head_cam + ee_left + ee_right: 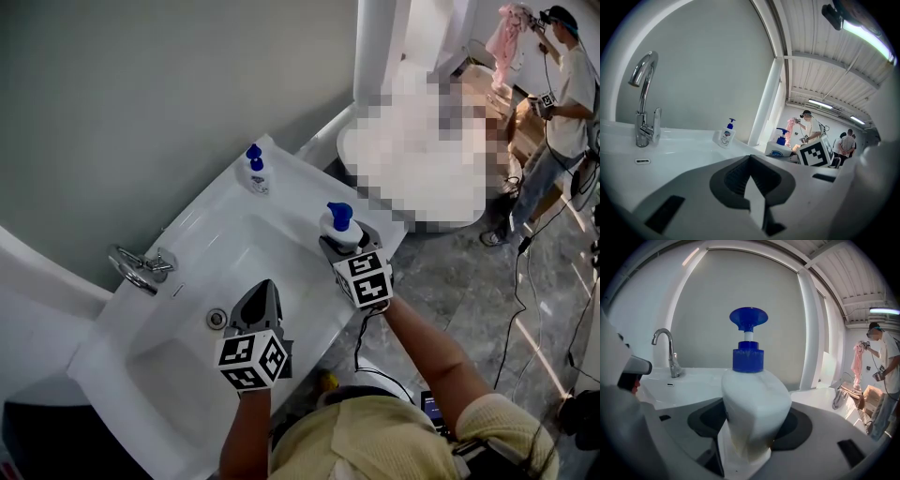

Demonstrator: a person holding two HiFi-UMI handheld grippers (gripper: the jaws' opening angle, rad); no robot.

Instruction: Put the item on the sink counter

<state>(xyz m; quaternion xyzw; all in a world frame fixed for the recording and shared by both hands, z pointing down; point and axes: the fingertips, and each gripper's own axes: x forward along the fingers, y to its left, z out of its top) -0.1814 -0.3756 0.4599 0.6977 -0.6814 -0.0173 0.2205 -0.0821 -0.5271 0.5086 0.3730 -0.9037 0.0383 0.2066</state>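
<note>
A white pump bottle (339, 225) with a blue pump head stands upright between the jaws of my right gripper (339, 242), at the right front rim of the white sink counter (281, 178). In the right gripper view the bottle (754, 399) fills the middle, and the right gripper (752, 437) is shut on its body. My left gripper (265, 289) hangs over the basin beside the drain (217, 319), shut with nothing in it. From the left gripper view (750, 187) the held bottle (779, 146) shows to the right.
A second, smaller soap bottle (254, 169) stands at the counter's back corner. A chrome faucet (141, 267) rises at the left by the grey wall. A white column (375, 47) stands behind the counter. A person (562, 94) stands far right; cables (525, 309) lie on the floor.
</note>
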